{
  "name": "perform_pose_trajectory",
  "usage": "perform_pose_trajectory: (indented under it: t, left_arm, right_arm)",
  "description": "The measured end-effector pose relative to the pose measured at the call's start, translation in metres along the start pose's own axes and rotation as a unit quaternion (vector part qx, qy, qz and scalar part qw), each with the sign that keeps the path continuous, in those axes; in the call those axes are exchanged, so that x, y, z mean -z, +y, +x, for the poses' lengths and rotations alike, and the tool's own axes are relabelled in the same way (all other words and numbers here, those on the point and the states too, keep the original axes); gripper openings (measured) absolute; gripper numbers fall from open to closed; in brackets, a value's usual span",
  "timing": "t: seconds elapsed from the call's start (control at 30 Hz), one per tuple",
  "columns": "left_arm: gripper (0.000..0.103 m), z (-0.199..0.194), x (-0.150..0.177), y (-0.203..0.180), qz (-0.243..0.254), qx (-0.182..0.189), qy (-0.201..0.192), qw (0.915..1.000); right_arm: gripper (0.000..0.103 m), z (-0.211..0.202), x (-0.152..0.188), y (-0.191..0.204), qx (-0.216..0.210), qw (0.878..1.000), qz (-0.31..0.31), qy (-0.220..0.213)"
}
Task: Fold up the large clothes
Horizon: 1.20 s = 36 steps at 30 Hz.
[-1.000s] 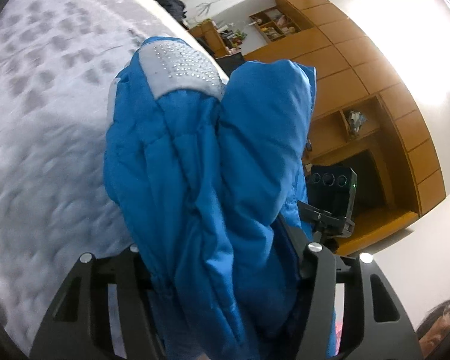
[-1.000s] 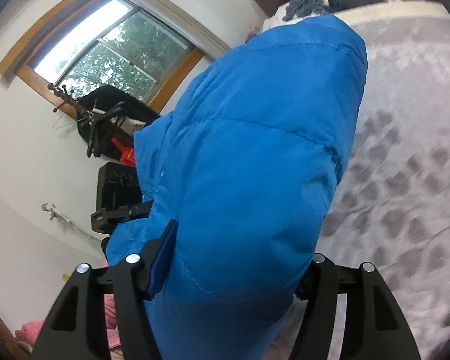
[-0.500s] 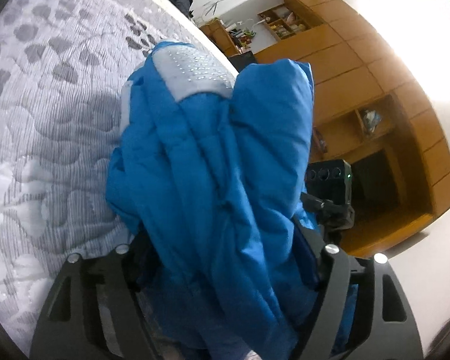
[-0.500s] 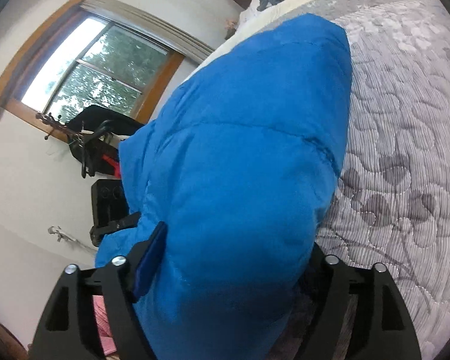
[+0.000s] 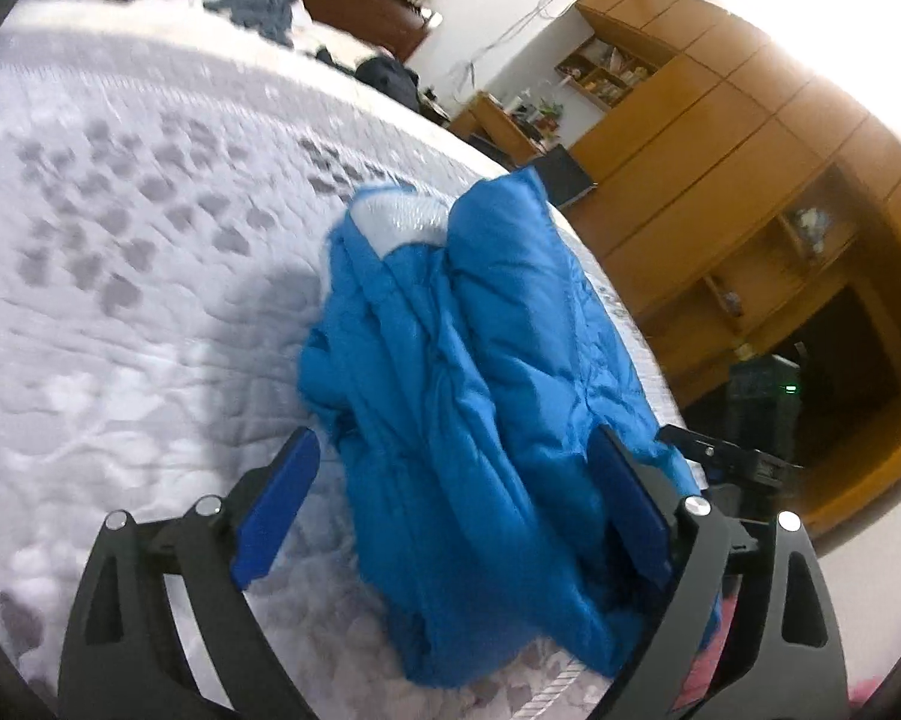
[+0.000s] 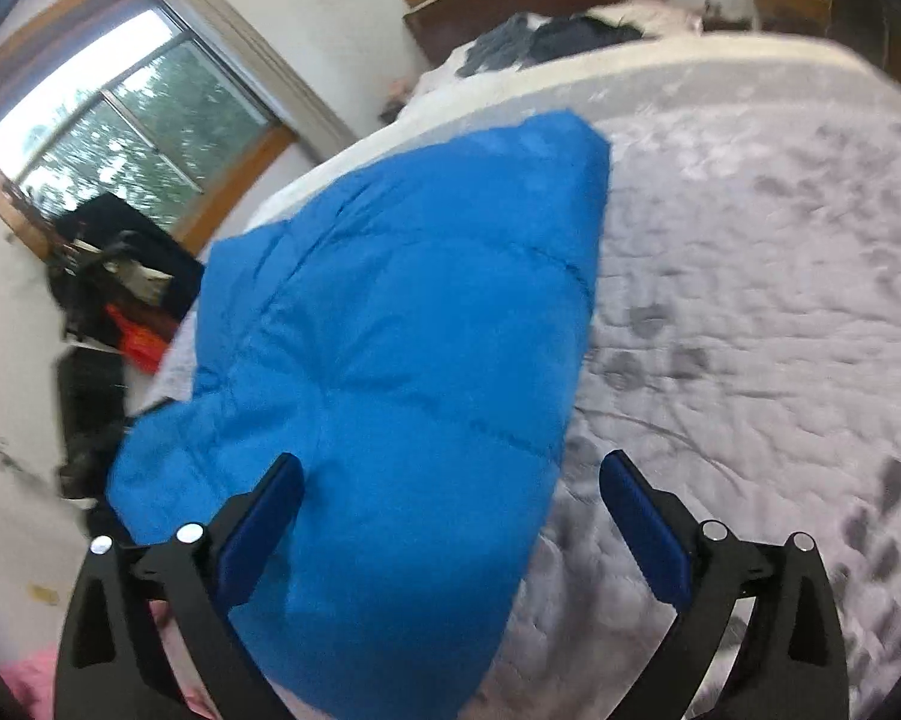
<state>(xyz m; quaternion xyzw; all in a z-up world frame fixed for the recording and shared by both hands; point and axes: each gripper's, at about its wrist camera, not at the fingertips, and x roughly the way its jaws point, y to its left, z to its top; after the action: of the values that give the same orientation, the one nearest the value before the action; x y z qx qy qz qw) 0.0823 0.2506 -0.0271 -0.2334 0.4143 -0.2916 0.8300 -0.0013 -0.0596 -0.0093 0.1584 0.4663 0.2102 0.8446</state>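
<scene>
Blue padded jacket (image 5: 480,396) folded on quilted bed (image 5: 120,300), both grippers' fingers (image 5: 273,504) spread, empty

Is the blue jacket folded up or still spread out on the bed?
Folded. The blue jacket lies as a doubled-over bundle on the bed, with both hand-held grippers open around it.
</scene>
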Motion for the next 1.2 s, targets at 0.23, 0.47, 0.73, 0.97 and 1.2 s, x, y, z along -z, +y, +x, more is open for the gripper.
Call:
perform_pose_trajectory:
  t: [0.23,0.47,0.73,0.97,1.2]
  left_arm:
    - [0.095,-0.027,0.012,-0.036,0.046,-0.080,-0.027,0.9954]
    - [0.099,-0.059,0.032,-0.045,0.036,-0.142,-0.053,0.9878]
    - [0.100,-0.094,0.055,-0.077,0.061,-0.203,-0.095,0.9728]
    - [0.100,-0.094,0.075,-0.096,0.074,-0.224,-0.080,0.9683]
    - [0.100,-0.092,0.088,-0.109,0.082,-0.243,-0.071,0.9639]
  right_arm:
    - [0.099,-0.022,0.023,0.028,0.083,0.996,-0.027,-0.031]
    - [0.099,-0.033,0.034,0.059,0.160,0.985,-0.045,-0.053]
    - [0.099,-0.048,0.053,0.082,0.193,0.976,-0.057,-0.078]
    - [0.099,-0.054,0.065,0.096,0.214,0.971,-0.061,-0.085]
    - [0.099,-0.061,0.075,0.101,0.226,0.969,-0.053,-0.084]
